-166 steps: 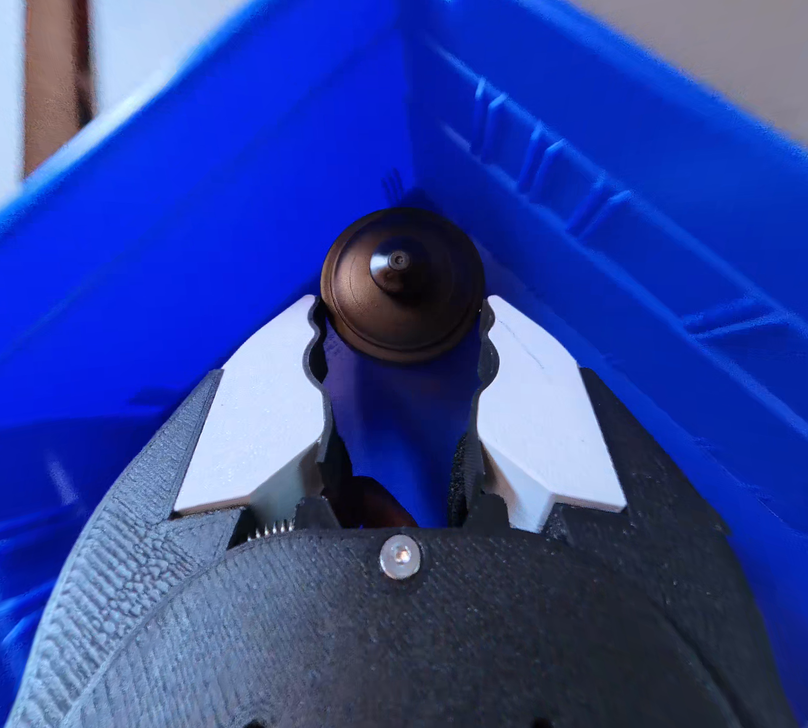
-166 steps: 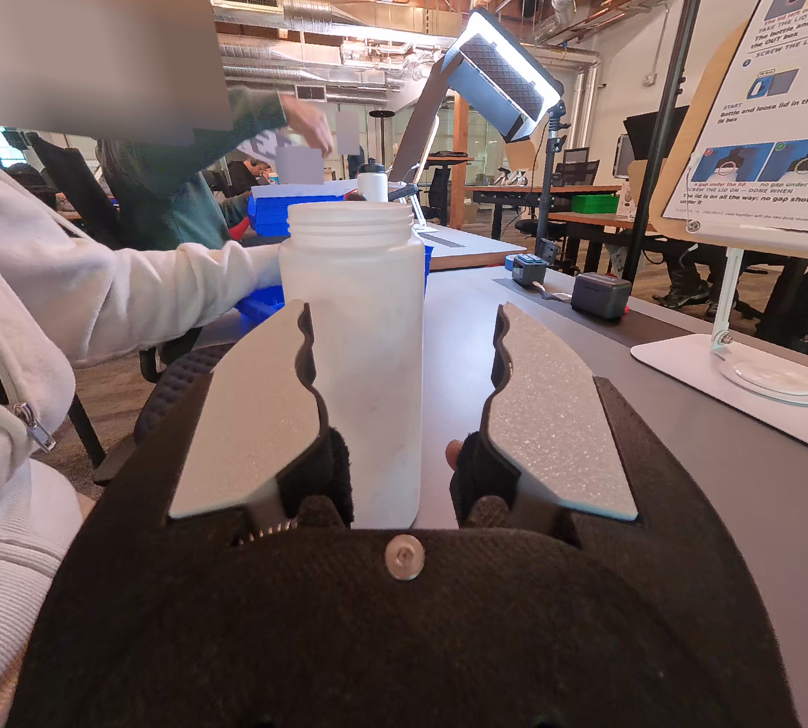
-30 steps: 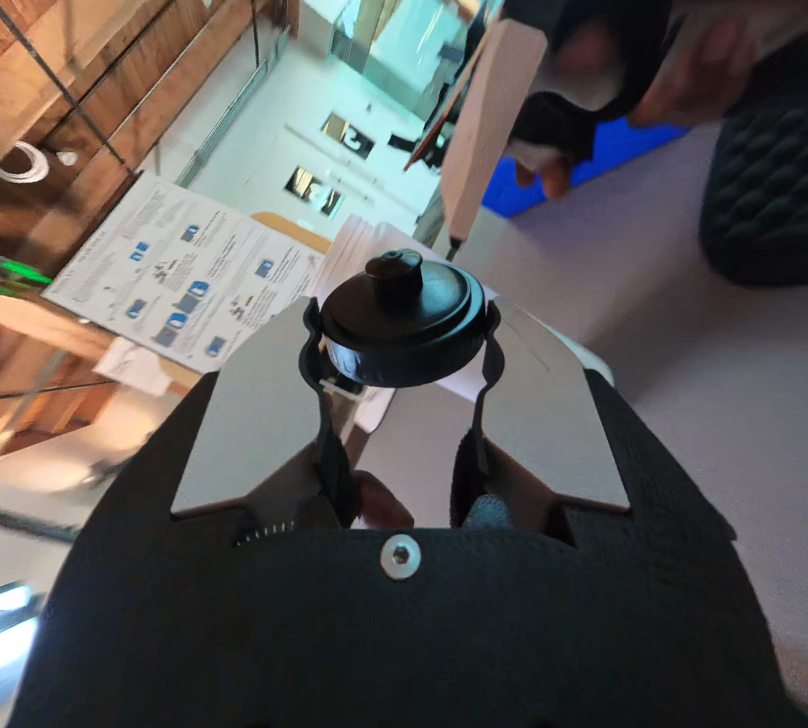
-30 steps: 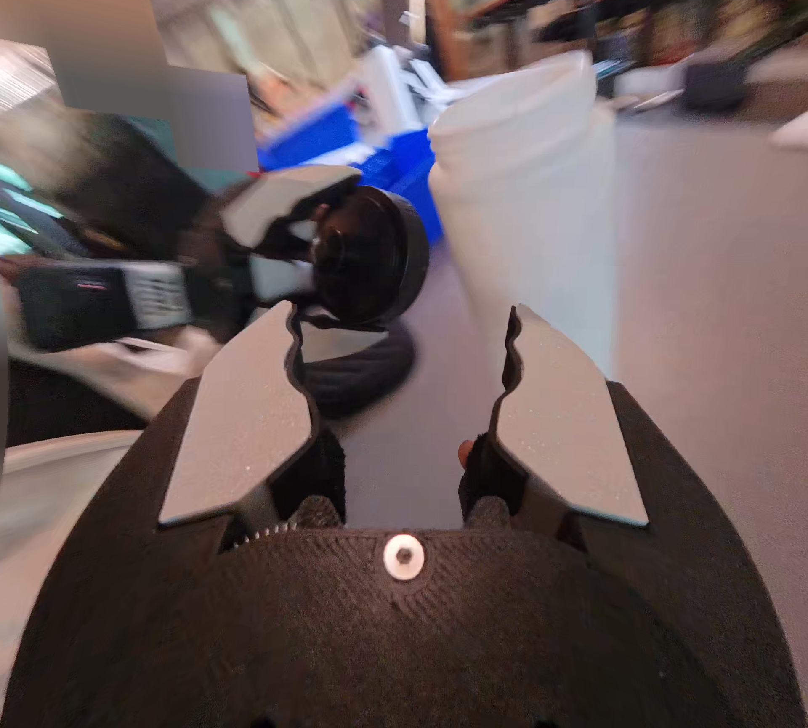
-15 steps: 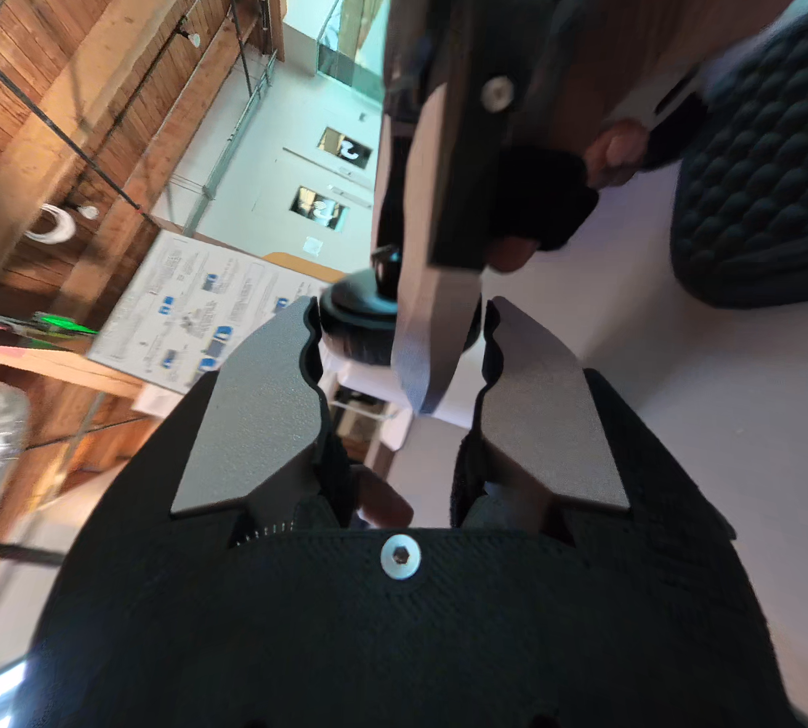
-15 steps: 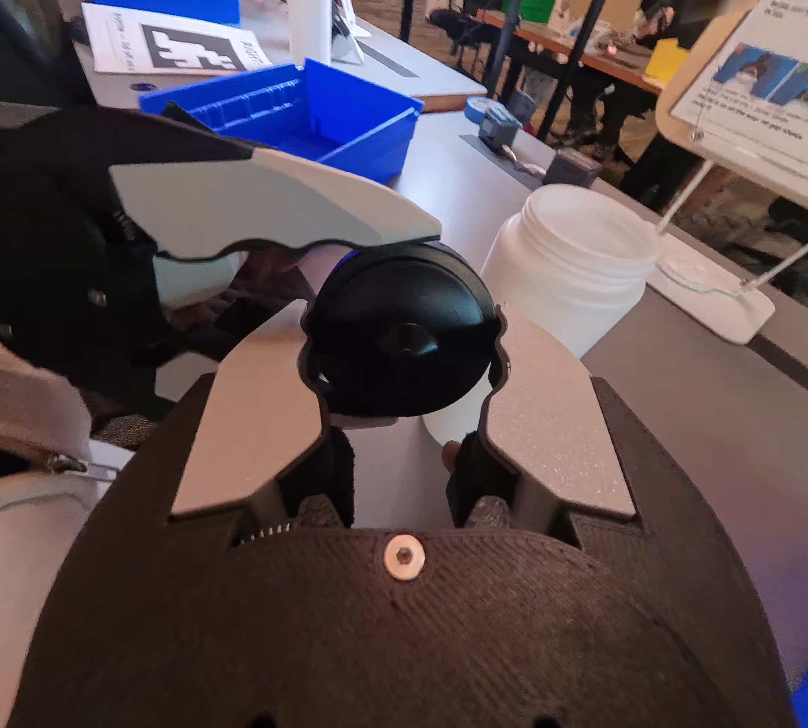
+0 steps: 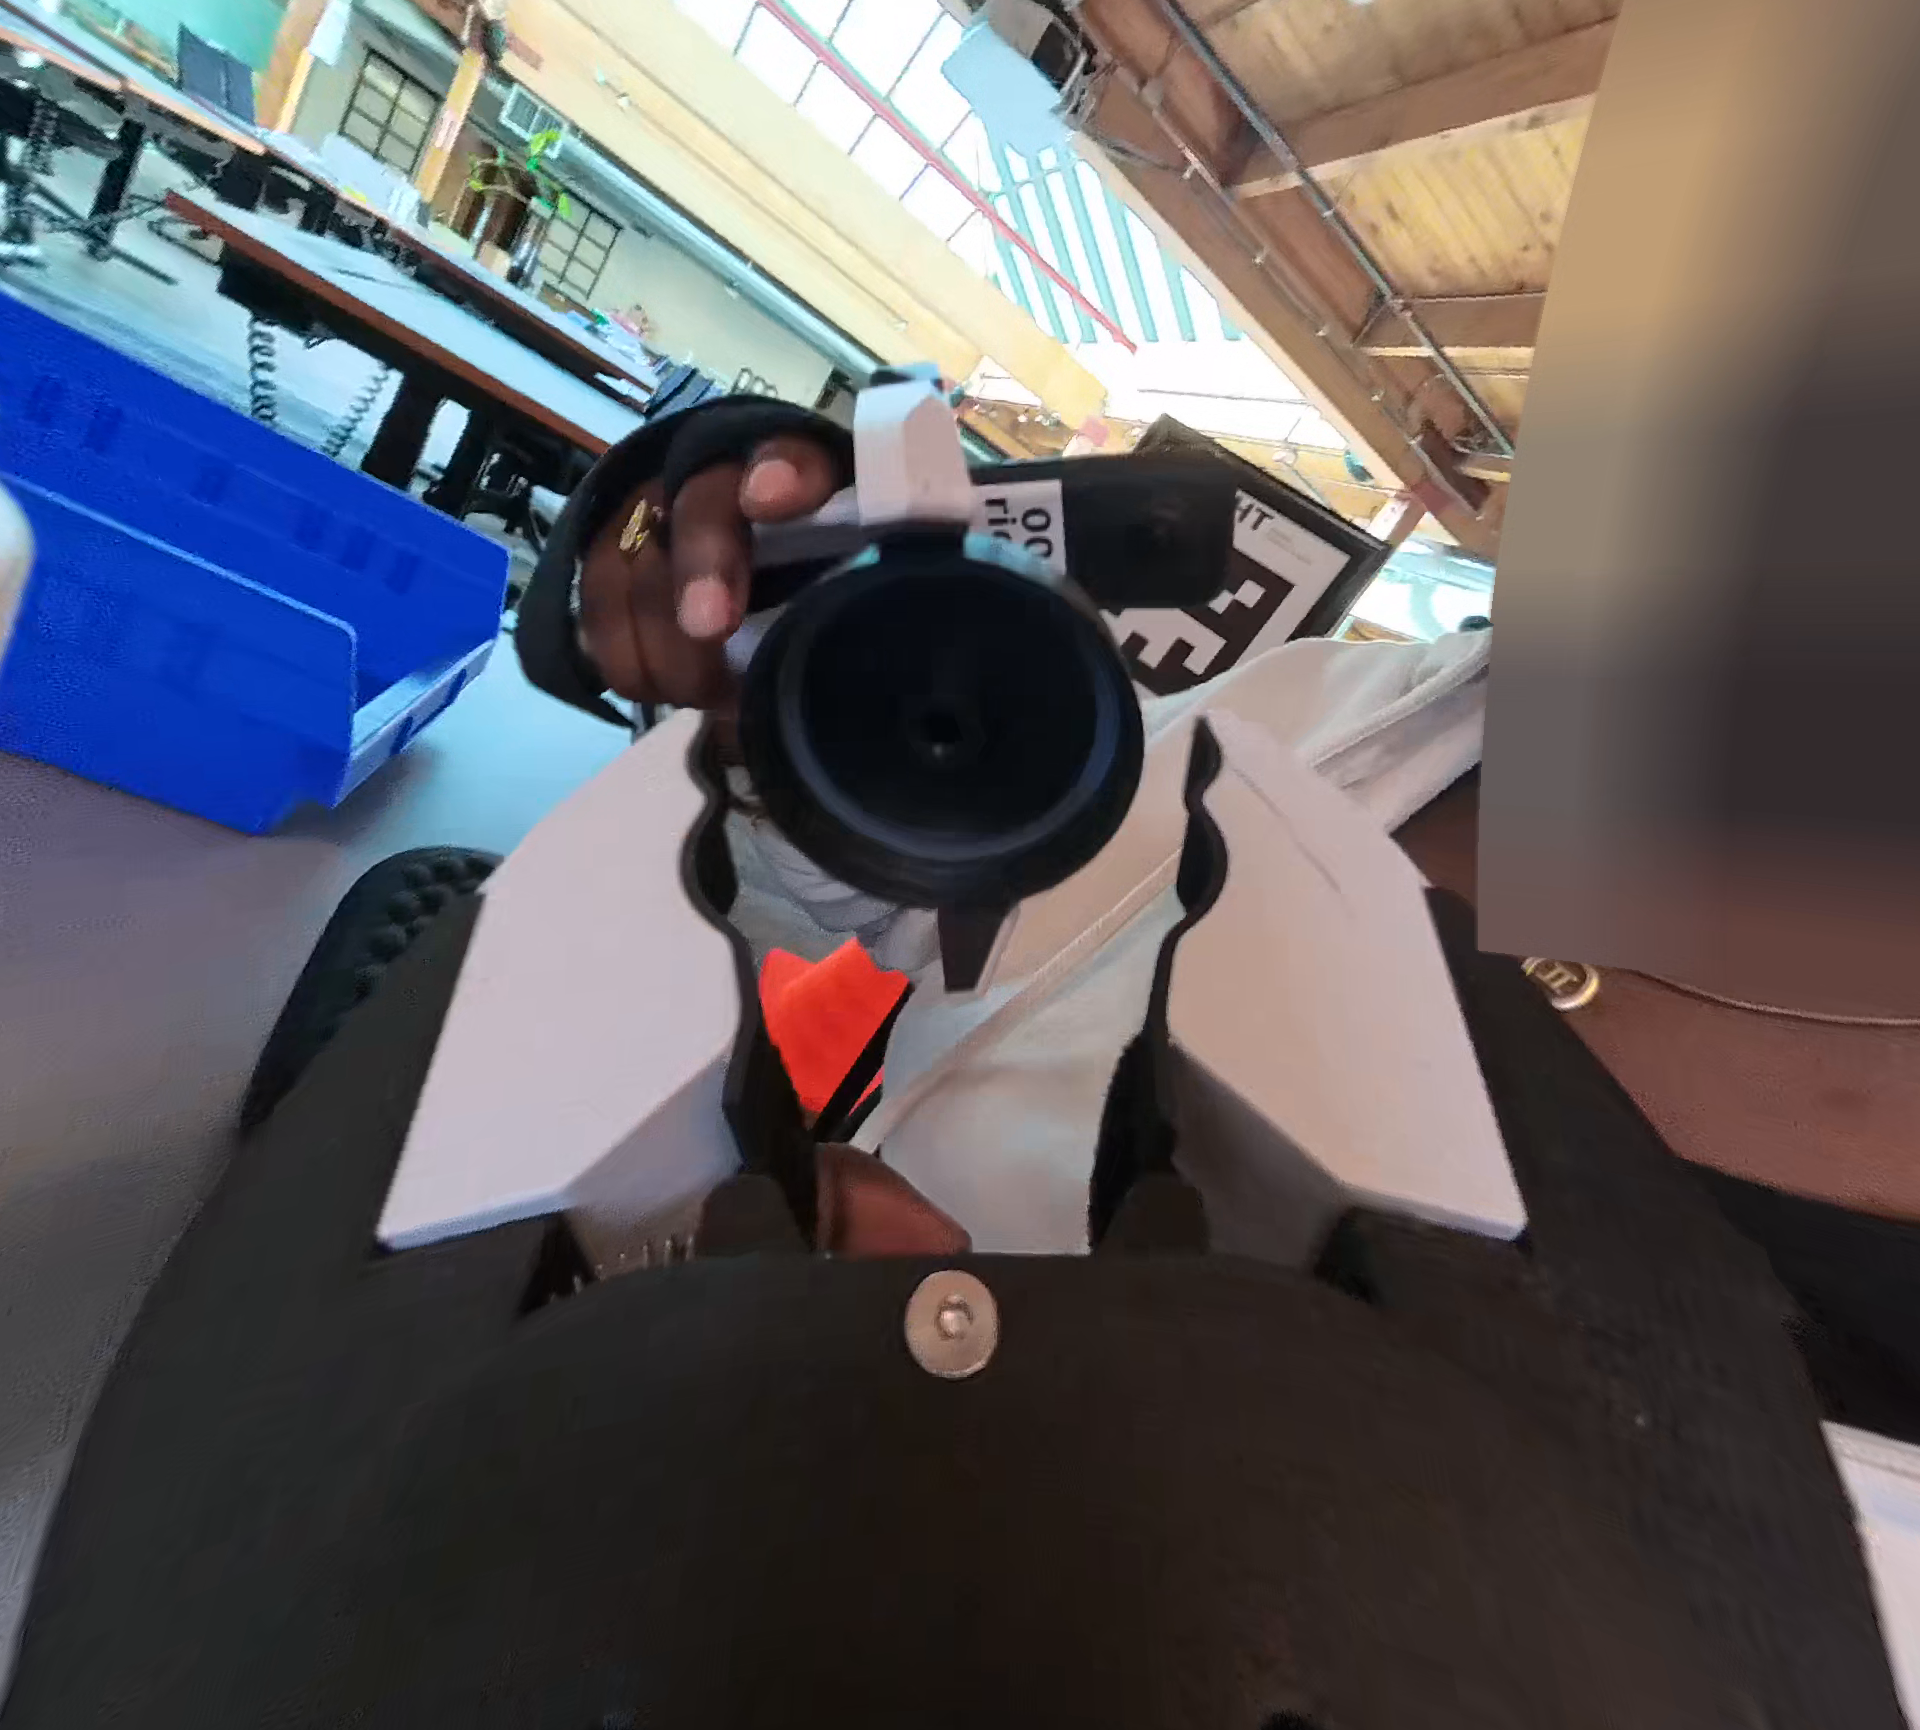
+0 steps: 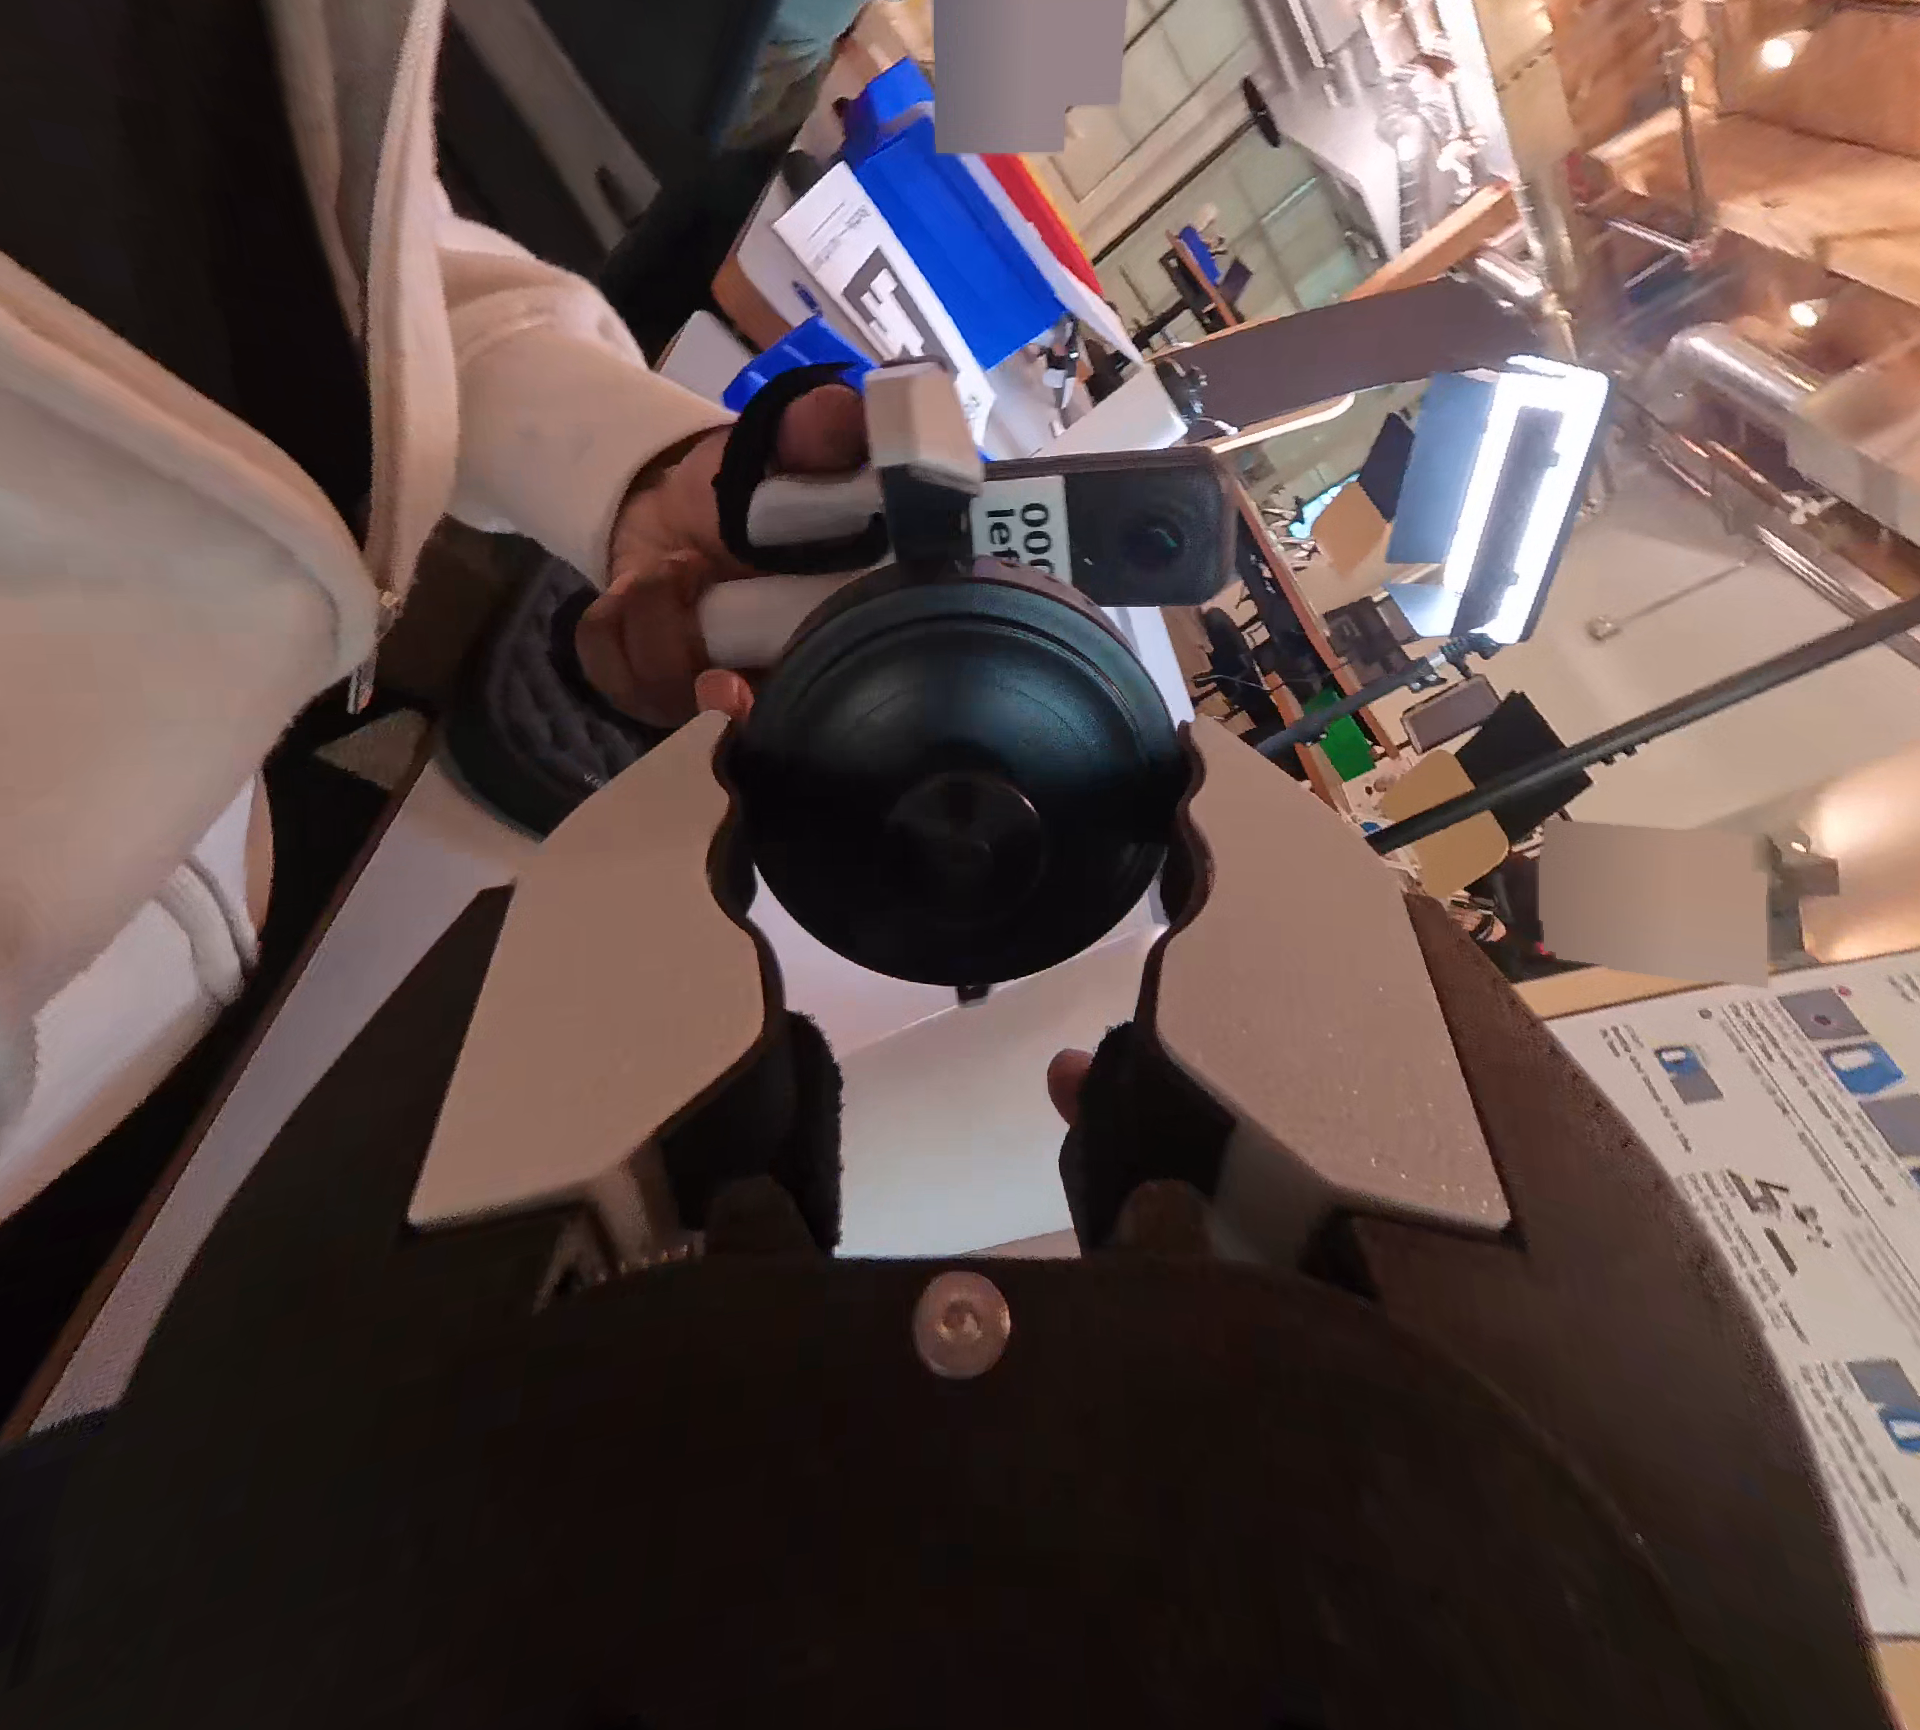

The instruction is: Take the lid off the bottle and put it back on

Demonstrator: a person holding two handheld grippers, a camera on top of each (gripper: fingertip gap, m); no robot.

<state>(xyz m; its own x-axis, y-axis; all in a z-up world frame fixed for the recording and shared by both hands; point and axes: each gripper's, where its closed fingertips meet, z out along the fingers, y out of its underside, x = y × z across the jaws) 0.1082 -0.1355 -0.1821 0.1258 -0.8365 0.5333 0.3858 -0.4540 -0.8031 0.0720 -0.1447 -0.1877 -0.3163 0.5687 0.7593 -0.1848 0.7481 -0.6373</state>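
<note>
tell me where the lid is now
Midair, centre of both wrist views: the lid is clamped in the right gripper, with the left gripper open around it.

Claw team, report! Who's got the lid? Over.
Right claw shut on lid, knob side facing it. Left claw open, fingers either side of lid, not touching. Bottle not in view.

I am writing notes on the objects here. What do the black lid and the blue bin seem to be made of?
The lid looks like moulded black plastic with a semi-gloss finish: soft highlights, smooth concentric ridges, a raised centre knob. The blue bin seems to be rigid injection-moulded plastic, evenly coloured and slightly shiny, with moulded slots in its wall. Both are judged by look only.
</note>
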